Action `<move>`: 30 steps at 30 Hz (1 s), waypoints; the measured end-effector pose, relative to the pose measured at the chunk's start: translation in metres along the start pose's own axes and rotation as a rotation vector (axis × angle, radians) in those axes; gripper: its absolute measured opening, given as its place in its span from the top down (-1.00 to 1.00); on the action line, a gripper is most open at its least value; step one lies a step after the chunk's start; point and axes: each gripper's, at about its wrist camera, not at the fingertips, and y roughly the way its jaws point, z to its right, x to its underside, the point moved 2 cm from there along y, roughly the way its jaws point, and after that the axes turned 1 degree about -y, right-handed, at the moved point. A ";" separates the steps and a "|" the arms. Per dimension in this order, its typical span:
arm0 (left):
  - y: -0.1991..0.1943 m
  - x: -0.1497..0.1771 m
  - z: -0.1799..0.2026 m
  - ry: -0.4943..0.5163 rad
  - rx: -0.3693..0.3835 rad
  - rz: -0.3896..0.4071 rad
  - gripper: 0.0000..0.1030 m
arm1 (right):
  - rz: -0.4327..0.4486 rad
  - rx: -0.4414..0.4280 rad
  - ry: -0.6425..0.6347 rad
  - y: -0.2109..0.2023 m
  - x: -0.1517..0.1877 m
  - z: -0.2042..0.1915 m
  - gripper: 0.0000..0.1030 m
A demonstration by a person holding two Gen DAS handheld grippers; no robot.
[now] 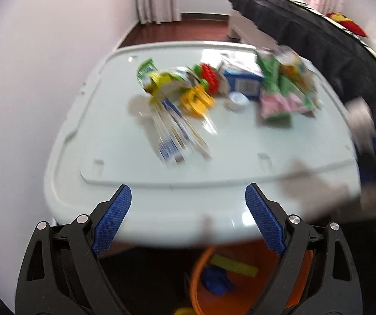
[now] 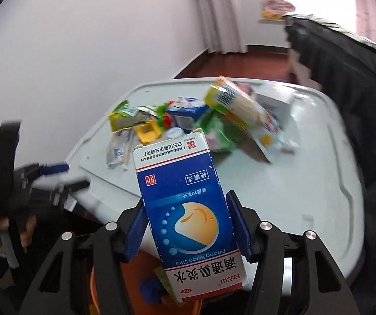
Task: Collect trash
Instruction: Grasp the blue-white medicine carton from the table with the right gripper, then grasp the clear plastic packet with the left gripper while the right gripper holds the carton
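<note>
Right wrist view: your right gripper (image 2: 188, 229) clamped the blue medicine box (image 2: 185, 210) above the orange bin (image 1: 240, 275), ready for dropping. Your left gripper (image 1: 188, 218) stood wide and empty, facing remaining wrappers (image 1: 167, 89) on the table (image 1: 240, 191).

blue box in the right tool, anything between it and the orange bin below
Nothing visible does. The blue box, clamped in the right tool, hangs past the table edge with the orange bin directly beneath it.
</note>
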 end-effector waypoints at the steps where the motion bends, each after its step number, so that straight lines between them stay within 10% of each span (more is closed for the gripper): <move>1: 0.004 -0.006 -0.002 -0.013 -0.010 0.005 -0.68 | 0.006 0.006 0.028 -0.002 0.008 0.001 -0.11; 26: 0.107 -0.060 -0.034 -0.203 -0.173 -0.038 -0.67 | 0.019 0.034 0.086 0.023 0.042 -0.002 -0.12; 30: 0.102 -0.056 -0.025 -0.163 -0.165 0.016 0.05 | 0.023 0.034 0.083 0.023 0.041 -0.003 -0.12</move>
